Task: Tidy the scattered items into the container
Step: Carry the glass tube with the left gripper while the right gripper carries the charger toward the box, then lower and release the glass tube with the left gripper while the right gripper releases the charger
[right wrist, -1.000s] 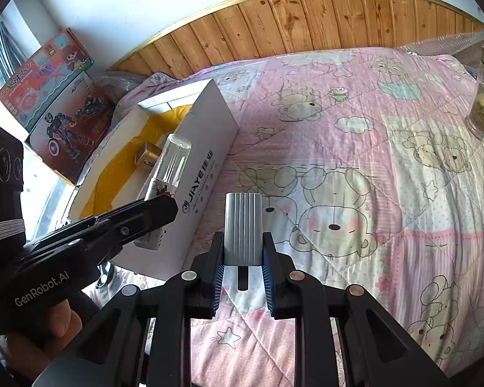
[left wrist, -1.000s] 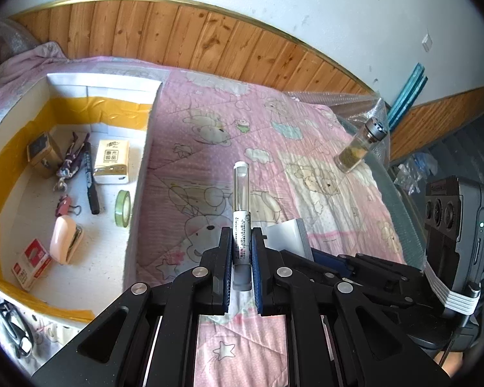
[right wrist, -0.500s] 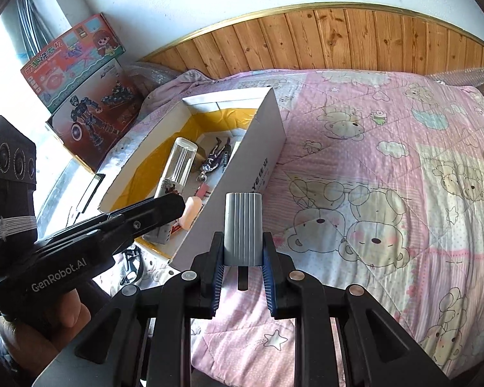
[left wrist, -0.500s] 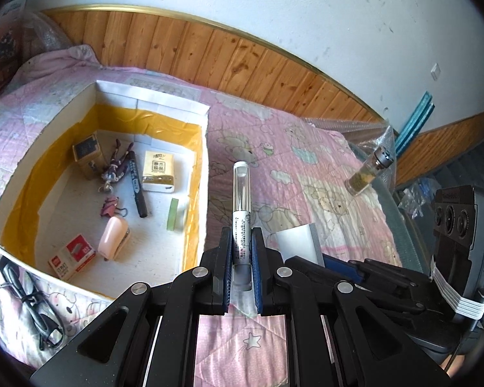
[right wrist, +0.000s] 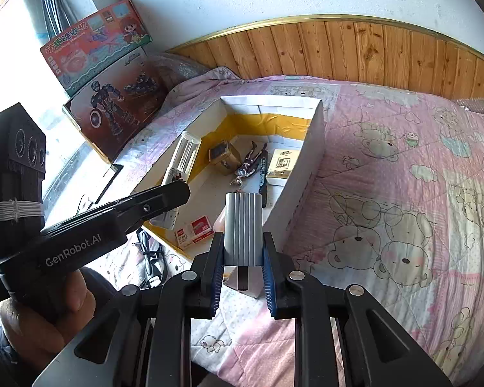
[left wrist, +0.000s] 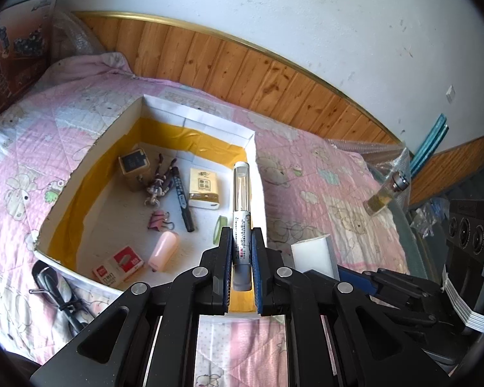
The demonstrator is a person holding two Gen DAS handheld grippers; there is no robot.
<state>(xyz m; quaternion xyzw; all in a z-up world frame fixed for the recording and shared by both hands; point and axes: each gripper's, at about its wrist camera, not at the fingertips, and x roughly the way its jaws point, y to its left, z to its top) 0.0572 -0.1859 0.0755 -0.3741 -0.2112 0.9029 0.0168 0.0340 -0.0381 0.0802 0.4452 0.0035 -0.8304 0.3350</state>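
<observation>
At the far left of the right wrist view two toy boxes (right wrist: pixel 103 74) lean against the white wall; below them, a pair of glasses (left wrist: pixel 58 293) lies on the pink quilt (left wrist: pixel 309 193) just outside the near left corner of the open white box (left wrist: pixel 90 158), whose inner walls are lined with yellow tape; inside it, from left to right, lie a red-and-white staple box (left wrist: pixel 117 266), a small tan tin (left wrist: pixel 134 169), a little figurine (left wrist: pixel 159 182), a pink binder clip (left wrist: pixel 159 221), a pale pink capsule-shaped case (left wrist: pixel 163 251), a black marker (left wrist: pixel 182 198), a tissue packet (left wrist: pixel 205 188) and a green tape roll (left wrist: pixel 219 229) standing on edge near the right wall; the left gripper (left wrist: pixel 241 258) has its fingers closed narrowly on the lower half of a clear-capped pen-like tube (left wrist: pixel 241 200), which points upward and away above the box's near right corner; just right of it, the right gripper (right wrist: pixel 243 258) pinches a ribbed grey rectangular block (right wrist: pixel 243 229) between its blue pads, held upright over the near edge of the box; well apart to the right, a small glass bottle (left wrist: pixel 385 193) with yellowish contents and a metal cap stands on the quilt near the bed's right edge, beside crinkled bubble wrap (left wrist: pixel 377 151); wooden panelling (left wrist: pixel 274 74) runs along the wall behind.
</observation>
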